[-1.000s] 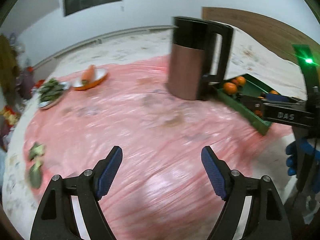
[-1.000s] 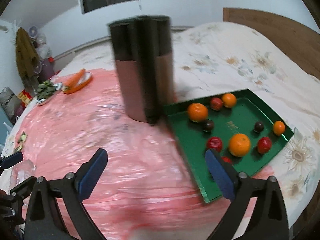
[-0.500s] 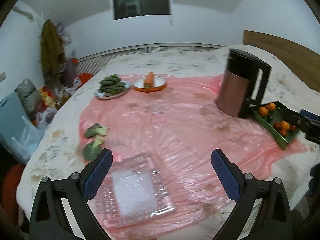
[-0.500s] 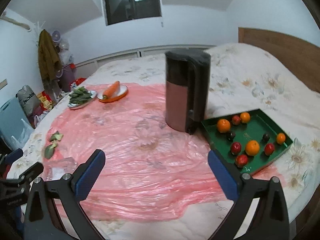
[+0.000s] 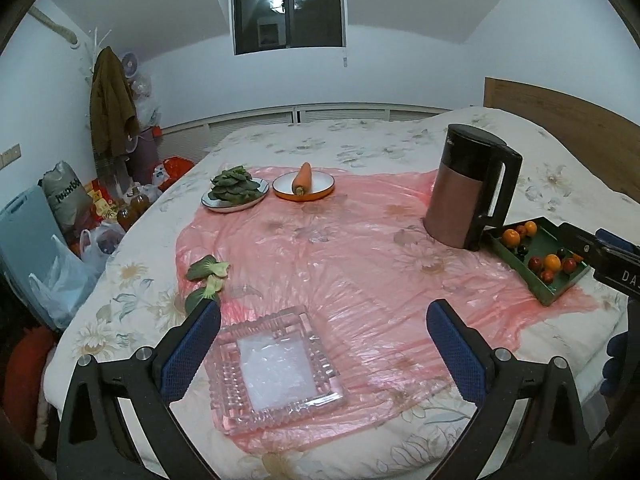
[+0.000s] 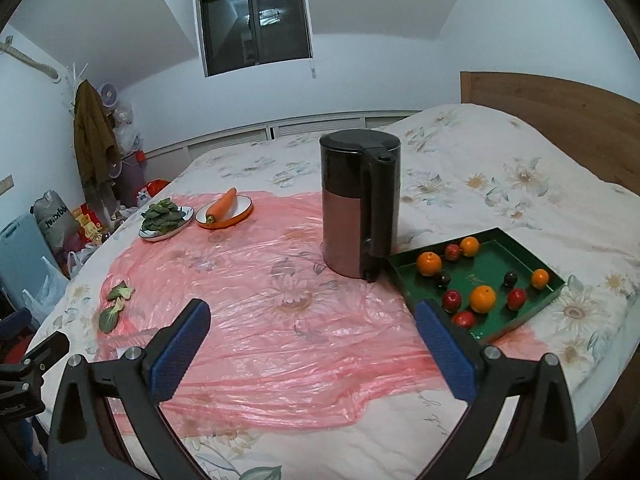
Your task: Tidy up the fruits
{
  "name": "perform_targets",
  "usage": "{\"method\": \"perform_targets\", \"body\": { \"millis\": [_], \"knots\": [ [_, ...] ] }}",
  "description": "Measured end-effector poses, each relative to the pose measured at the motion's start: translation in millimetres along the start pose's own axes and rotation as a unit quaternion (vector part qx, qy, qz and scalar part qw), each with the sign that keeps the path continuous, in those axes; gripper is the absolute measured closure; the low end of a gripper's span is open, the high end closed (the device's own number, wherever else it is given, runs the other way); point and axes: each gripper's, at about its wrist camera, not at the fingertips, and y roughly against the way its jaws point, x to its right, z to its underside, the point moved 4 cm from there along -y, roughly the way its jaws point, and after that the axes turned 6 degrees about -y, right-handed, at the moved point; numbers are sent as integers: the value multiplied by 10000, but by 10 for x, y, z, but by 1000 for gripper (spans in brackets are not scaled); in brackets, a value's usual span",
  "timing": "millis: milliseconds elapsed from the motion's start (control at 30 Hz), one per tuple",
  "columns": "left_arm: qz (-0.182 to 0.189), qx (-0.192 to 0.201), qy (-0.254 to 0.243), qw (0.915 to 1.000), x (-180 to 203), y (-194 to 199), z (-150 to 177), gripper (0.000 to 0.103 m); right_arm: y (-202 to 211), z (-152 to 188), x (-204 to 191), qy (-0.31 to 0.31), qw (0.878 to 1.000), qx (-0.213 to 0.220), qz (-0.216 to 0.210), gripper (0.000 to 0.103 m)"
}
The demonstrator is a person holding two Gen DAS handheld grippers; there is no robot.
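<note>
A green tray [image 6: 520, 320] at the right of the pink sheet holds several oranges [image 6: 482, 299] and small red and dark fruits [image 6: 451, 300]; it also shows in the left wrist view [image 5: 520, 258]. A clear glass dish [image 5: 276, 364] lies empty at the near edge, just ahead of my left gripper [image 5: 323, 350]. My left gripper is open and empty. My right gripper [image 6: 313, 348] is open and empty, held above the sheet, left of the tray.
A copper and black kettle [image 6: 359, 208] stands against the tray's left end. A plate with a carrot [image 6: 224, 210] and a plate of greens [image 6: 163, 220] sit at the far left. Loose green leaves [image 6: 116, 304] lie at the sheet's left edge. Bags crowd the floor on the left.
Both grippers have pulled back and up from the kettle and tray, so the whole bed shows. The glass dish has come into the left view. Both stay open.
</note>
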Motion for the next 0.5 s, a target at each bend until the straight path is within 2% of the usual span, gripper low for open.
{"method": "perform_targets", "body": {
  "millis": [500],
  "knots": [
    [4,58,-52,10000,19,123,-27,2,69,12,74,-13,9998,110,136,0]
  ]
}}
